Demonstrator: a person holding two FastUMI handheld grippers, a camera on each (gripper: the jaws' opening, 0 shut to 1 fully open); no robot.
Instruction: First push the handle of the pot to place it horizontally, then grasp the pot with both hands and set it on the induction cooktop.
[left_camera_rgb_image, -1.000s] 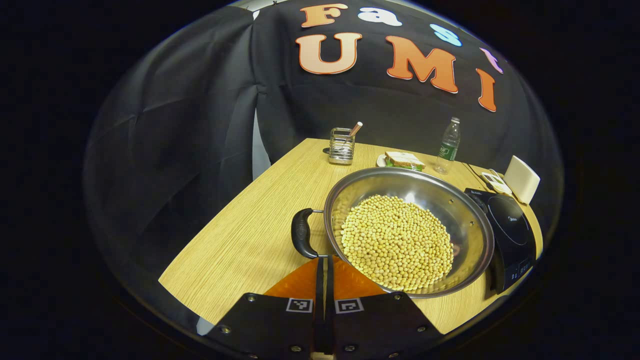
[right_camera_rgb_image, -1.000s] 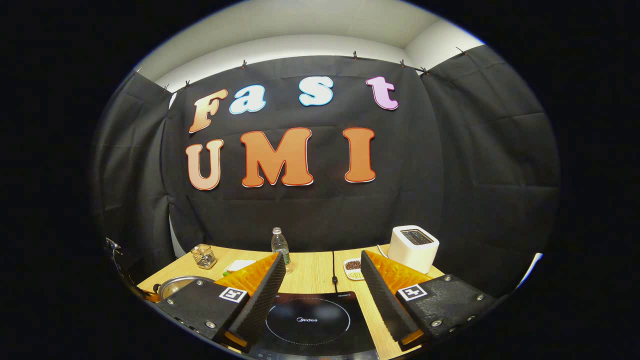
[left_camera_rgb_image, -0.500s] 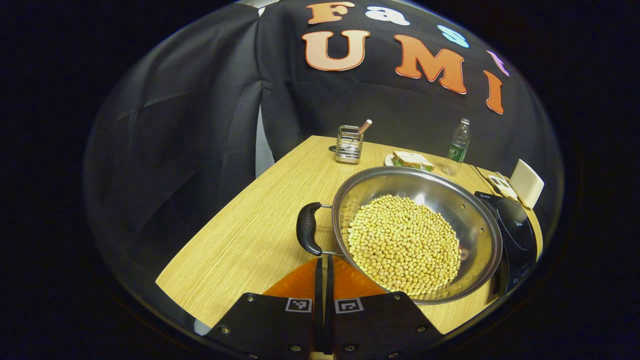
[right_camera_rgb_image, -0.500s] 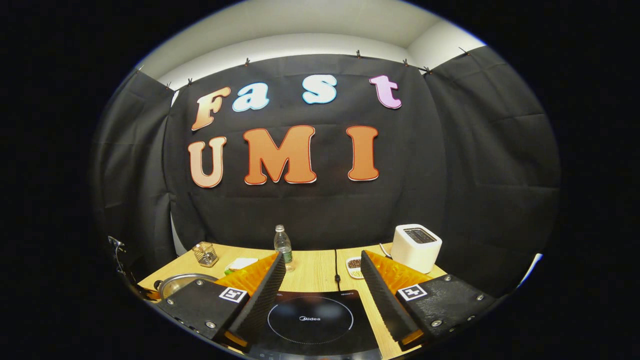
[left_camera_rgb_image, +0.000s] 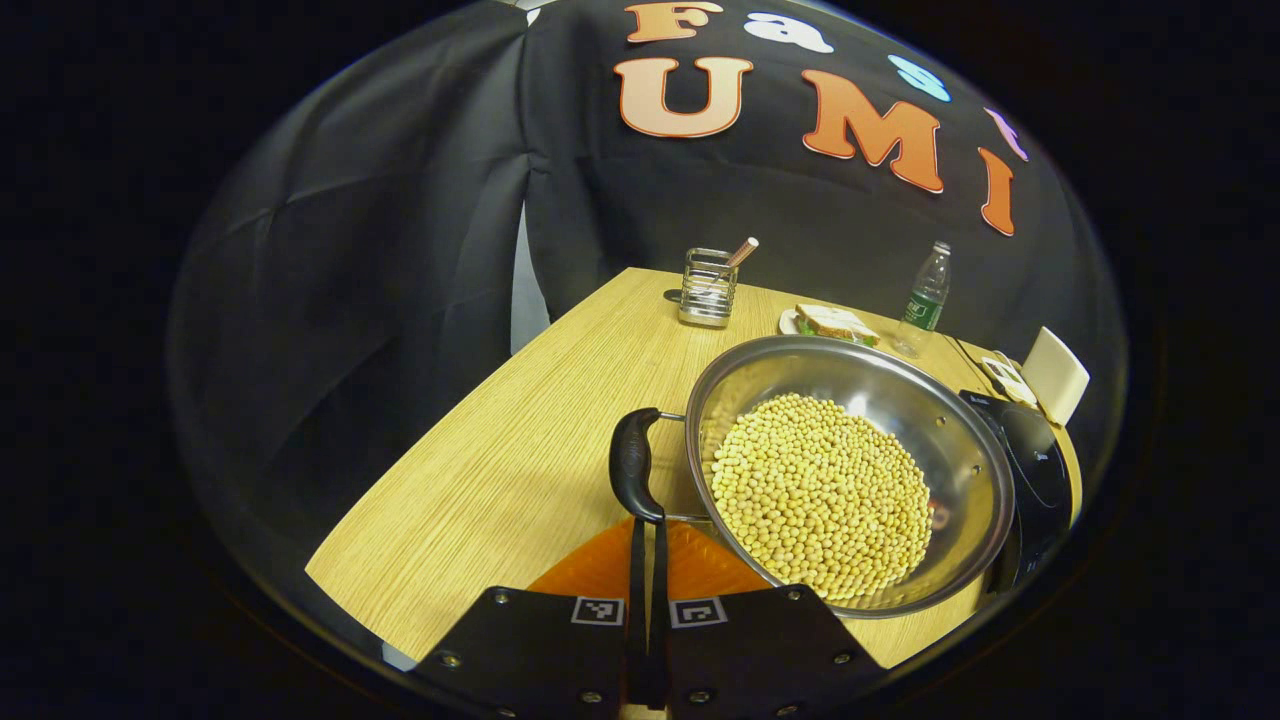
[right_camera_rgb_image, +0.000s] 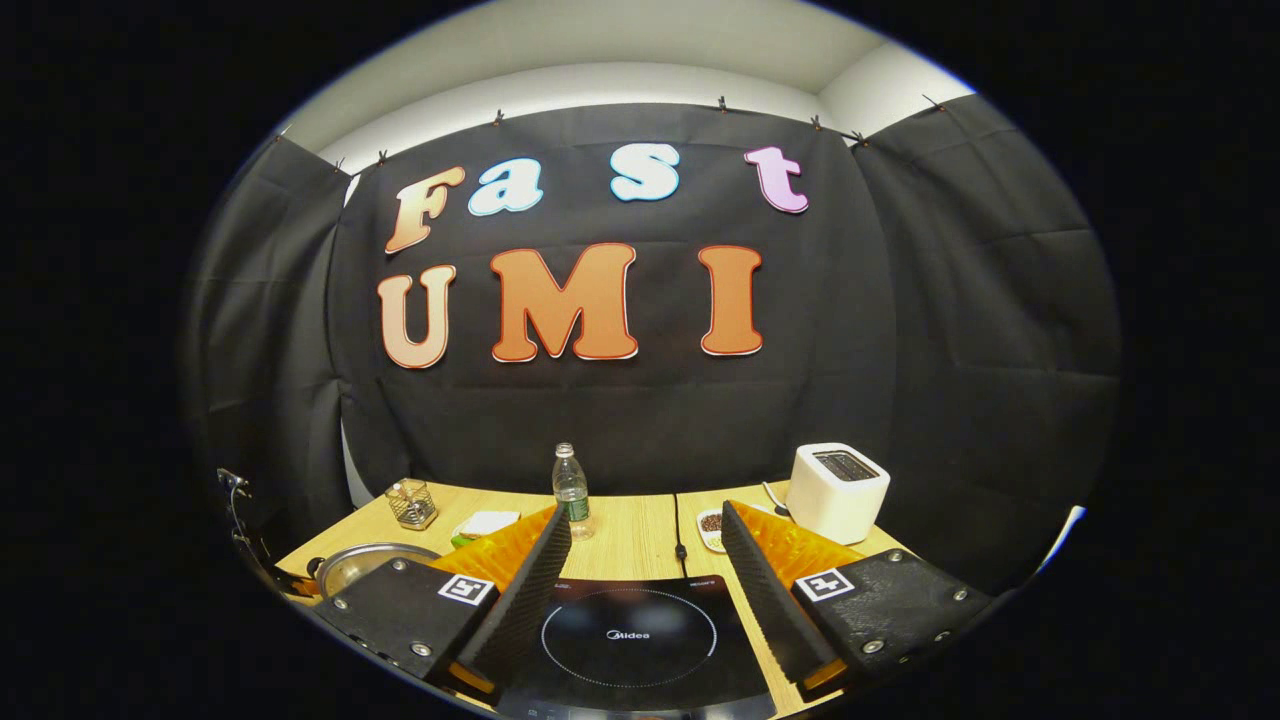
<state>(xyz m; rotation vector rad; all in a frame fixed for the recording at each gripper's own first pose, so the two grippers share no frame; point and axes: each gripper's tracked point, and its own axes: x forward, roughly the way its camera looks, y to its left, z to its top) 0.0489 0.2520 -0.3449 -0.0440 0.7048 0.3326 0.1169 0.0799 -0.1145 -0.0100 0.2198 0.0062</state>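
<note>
Left gripper view: left gripper, fingers pressed together, tips just below pot handle, which runs fore-aft; pot sits beside induction cooktop (right gripper spread, farther)

- Wooden table, light grain, running back to the black cloth.
- Wire-mesh holder near the far edge, a stick leaning out of it.
- Sandwich on a small plate, right of the holder.
- Clear water bottle, green label, upright near the back.
- White toaster at the far right.
- Small dish just left of the toaster, dark bits inside.
- Black cable along the tabletop toward the back.
</note>
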